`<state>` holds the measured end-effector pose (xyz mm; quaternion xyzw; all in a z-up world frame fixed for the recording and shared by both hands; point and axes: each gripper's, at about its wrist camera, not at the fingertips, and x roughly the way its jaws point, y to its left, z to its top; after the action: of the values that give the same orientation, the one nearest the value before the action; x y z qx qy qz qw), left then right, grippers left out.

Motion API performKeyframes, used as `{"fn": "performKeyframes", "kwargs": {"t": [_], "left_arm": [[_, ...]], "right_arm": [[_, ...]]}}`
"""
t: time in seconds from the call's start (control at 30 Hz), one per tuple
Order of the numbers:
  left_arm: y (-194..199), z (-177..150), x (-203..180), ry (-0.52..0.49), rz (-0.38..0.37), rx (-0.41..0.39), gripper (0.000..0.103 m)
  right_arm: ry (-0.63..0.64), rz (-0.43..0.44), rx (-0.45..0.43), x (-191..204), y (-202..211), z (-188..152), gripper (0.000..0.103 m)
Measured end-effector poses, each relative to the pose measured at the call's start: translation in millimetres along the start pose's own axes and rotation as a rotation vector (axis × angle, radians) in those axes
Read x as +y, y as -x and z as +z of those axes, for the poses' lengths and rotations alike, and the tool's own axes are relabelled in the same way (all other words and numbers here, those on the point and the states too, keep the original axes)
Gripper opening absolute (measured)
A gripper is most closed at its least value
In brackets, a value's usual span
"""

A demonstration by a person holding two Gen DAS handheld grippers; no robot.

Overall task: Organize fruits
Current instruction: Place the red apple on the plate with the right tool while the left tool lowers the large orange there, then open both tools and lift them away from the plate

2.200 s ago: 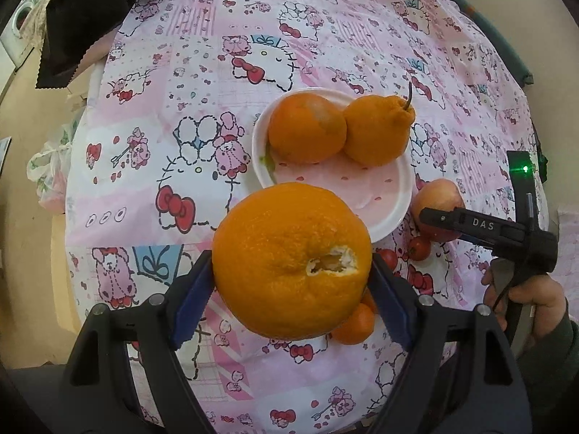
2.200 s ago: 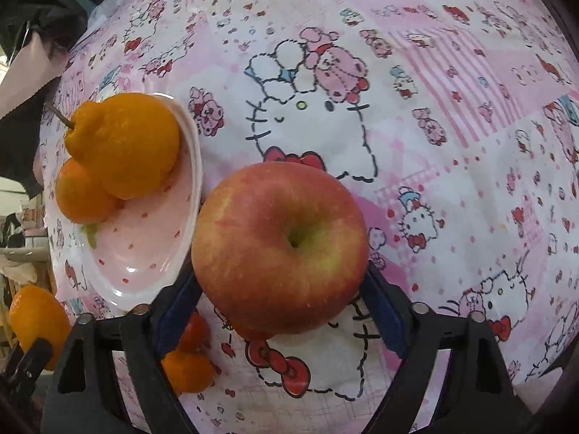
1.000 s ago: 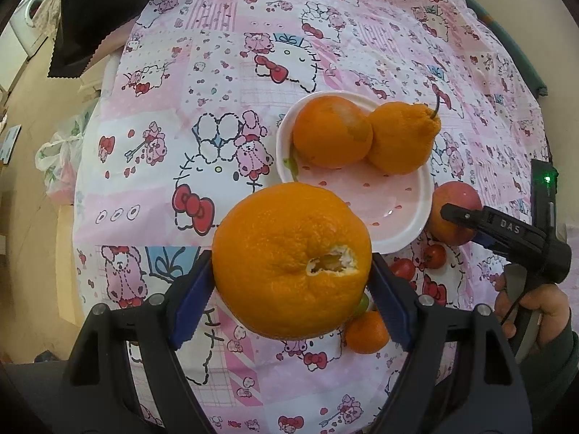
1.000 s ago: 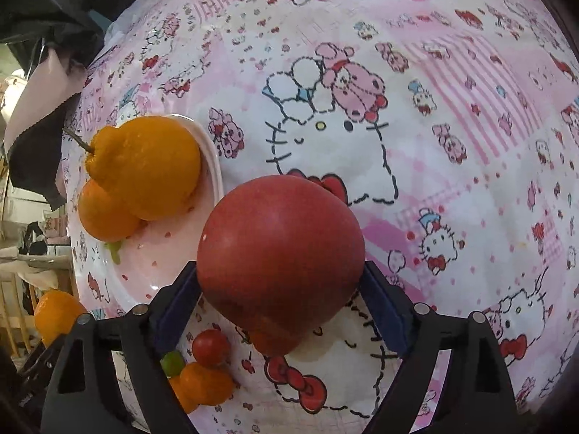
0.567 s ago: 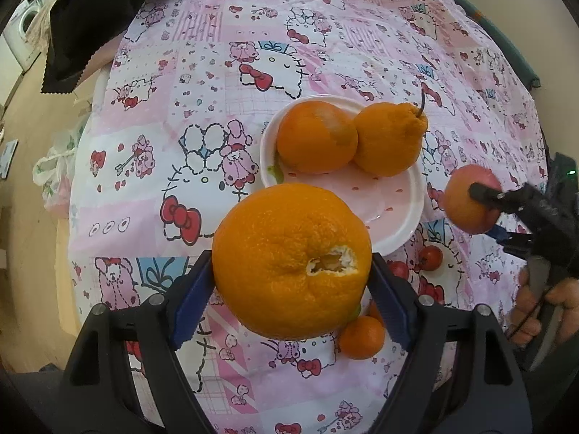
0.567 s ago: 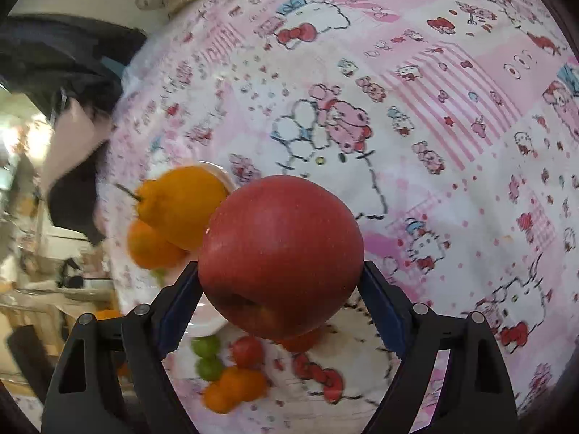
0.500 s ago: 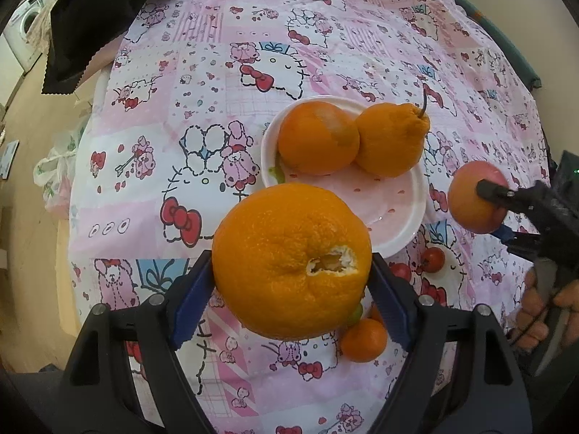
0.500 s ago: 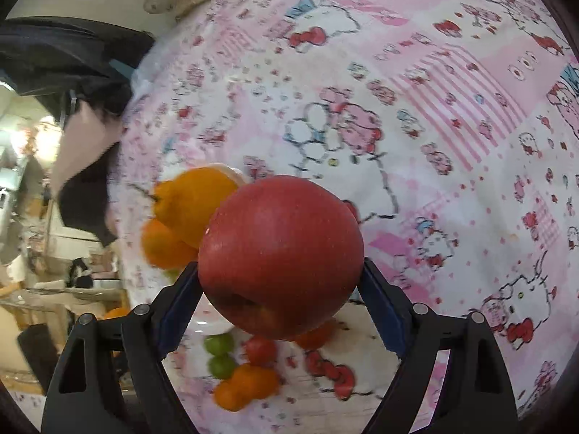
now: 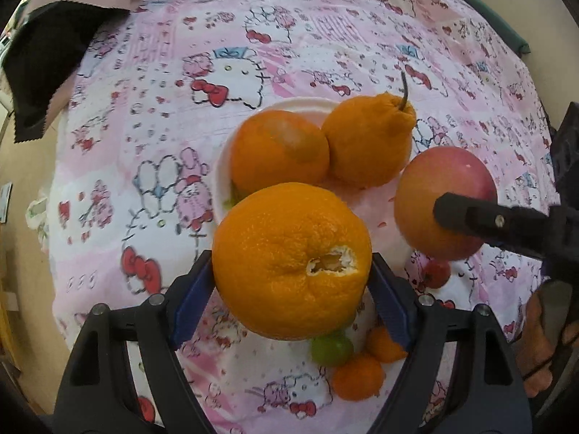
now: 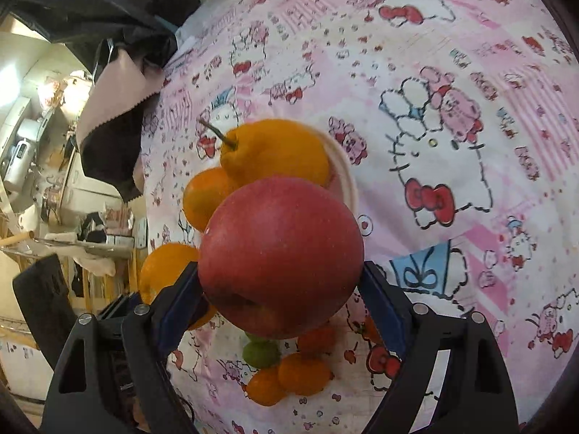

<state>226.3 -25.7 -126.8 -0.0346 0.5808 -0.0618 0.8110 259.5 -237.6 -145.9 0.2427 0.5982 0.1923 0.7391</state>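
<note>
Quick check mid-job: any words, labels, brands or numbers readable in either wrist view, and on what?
Nothing is readable in either view.
Letter-like marks in the tablecloth print: too small and blurred to read.
On the orange and the apple: no sticker or label on the sides shown.

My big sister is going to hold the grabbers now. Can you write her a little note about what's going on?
Left gripper: shut on the big orange, held above the cloth near the plate.
Right gripper: shut on the red apple, held by the plate's edge.
Done: two oranges, one round, one with a stem, lie on the plate.
Left: put down both held fruits; small oranges, a green fruit and a little red one wait on the cloth.
</note>
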Motion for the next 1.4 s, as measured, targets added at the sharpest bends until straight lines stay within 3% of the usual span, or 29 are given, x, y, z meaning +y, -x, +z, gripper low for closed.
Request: {"fn": "performKeyframes", "kwargs": {"t": [0.73, 0.97, 1.23, 1.4], "left_arm": [[-23, 6, -15, -0.045, 0.032, 0.003, 0.081], [-2, 6, -23, -0.084, 0.077, -0.057, 0.081], [4, 2, -12, -0.04, 0.049, -0.056, 0.082], [11, -1, -8, -0.013, 0.021, -0.063, 0.082]], "right_arm": [[-0.013, -0.013, 0.057, 0, -25, 2, 0.088], [-0.022, -0.012, 0.066, 1, -29, 4, 0.089], [-0.022, -0.019, 0.071, 1, -30, 3, 0.089], [-0.089, 0.033, 0.052, -9, -22, 7, 0.09]]}}
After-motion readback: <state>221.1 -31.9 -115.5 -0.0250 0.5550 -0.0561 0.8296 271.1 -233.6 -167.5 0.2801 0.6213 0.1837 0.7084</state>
